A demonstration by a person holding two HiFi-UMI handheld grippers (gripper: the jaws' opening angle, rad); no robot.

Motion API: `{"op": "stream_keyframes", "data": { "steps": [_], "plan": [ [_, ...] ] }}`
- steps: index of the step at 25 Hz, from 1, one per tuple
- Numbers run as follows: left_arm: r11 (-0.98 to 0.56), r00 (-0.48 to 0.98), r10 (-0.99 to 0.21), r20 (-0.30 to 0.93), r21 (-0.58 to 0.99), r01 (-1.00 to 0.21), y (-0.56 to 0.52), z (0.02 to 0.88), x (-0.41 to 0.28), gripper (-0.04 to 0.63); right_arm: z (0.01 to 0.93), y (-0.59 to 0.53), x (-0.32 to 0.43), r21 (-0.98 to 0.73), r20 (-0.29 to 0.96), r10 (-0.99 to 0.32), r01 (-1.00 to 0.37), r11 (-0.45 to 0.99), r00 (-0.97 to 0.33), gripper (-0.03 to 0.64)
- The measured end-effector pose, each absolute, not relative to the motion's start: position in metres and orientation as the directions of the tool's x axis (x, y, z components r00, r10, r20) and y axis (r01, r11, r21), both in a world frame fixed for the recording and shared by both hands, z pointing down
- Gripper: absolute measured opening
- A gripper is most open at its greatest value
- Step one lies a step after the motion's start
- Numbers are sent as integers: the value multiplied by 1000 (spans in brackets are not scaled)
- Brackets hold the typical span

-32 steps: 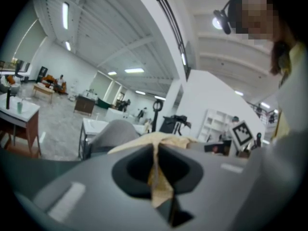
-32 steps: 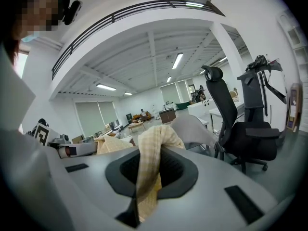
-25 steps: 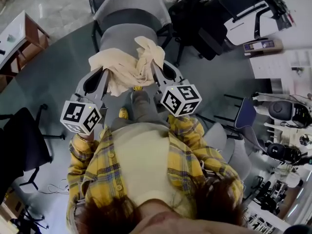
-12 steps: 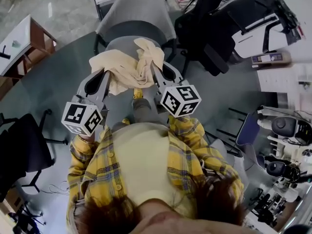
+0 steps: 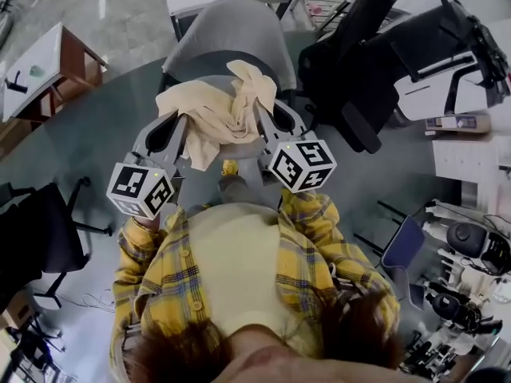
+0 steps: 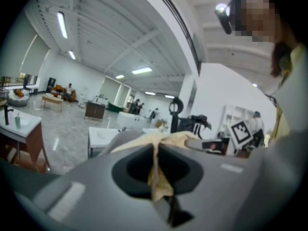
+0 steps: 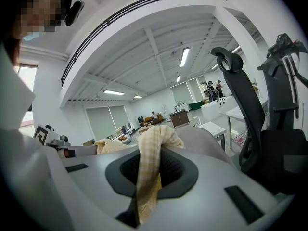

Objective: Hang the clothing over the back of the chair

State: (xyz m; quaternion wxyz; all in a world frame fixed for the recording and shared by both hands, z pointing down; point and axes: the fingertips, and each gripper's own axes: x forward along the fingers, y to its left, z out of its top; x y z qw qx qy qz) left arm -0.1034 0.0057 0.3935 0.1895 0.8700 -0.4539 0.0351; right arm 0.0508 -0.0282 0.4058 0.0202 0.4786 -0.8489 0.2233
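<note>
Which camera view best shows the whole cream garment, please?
The head view: it shows the whole cream garment bunched between the left gripper and right gripper near the grey chair. Each gripper view shows only a fold clamped in its jaws.

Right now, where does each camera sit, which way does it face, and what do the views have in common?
Head view: on the head, facing steeply down at the cloth and grey chair; shows plaid shirt, left gripper, right gripper.
Left gripper view: on that gripper, facing along its jaws, shut on the cloth.
Right gripper view: likewise, with a black chair to its right.
Shared: cloth in all; each gripper view shows the other's marker cube.
</note>
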Motion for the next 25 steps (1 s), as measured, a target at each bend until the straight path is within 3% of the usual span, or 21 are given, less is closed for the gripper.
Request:
{"op": "stream_keyframes", "data": {
  "steps": [14,25],
  "plan": [
    [-485,551,-799,240,283,-827,-72,393,-74,32,385,-122,80,-312,189,-799,-807,502,-570,37],
    [-551,613,-764,203,289,-783,-124,384,-74,32,378,-163,73,-268,194,-836,-847,459,-514,38]
  ]
}}
